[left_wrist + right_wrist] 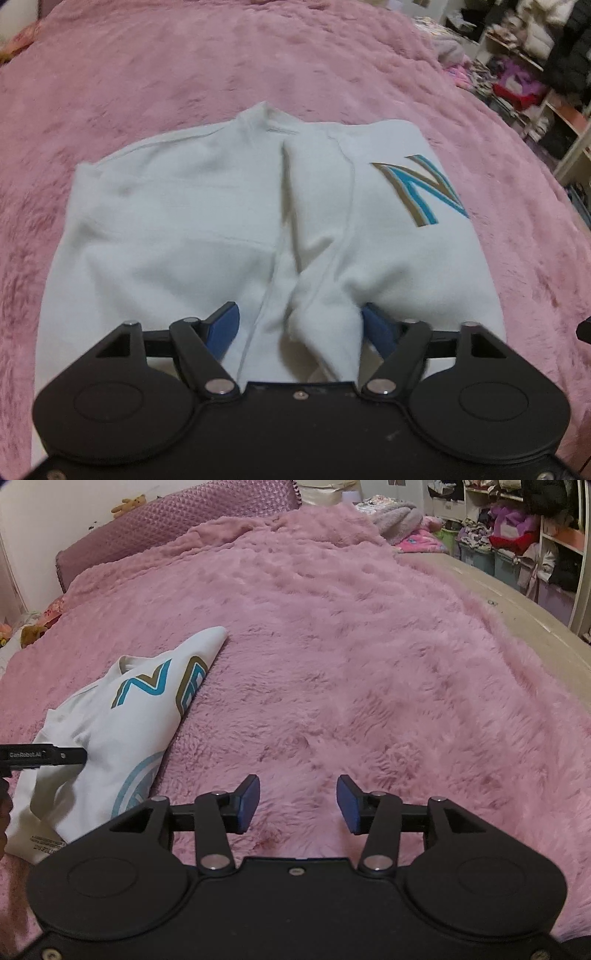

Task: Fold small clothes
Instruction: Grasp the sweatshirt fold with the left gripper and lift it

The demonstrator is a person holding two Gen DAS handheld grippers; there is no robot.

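A white sweatshirt lies partly folded on a bed covered with a fluffy pink blanket, its sides turned in toward the middle and a blue and gold letter N showing on one panel. It sits toward the near edge of the bed, with bare blanket all around it. The left gripper points down at the garment's near end, its blue fingers spread wide on either side of a raised fold of white cloth; the fold lies between them, but the pads do not squeeze it. The right gripper hangs over bare blanket just beside the sweatshirt, its fingers apart with nothing between them. Cluttered shelves stand beyond the bed's far edge, and a purple pillow lies at the head.
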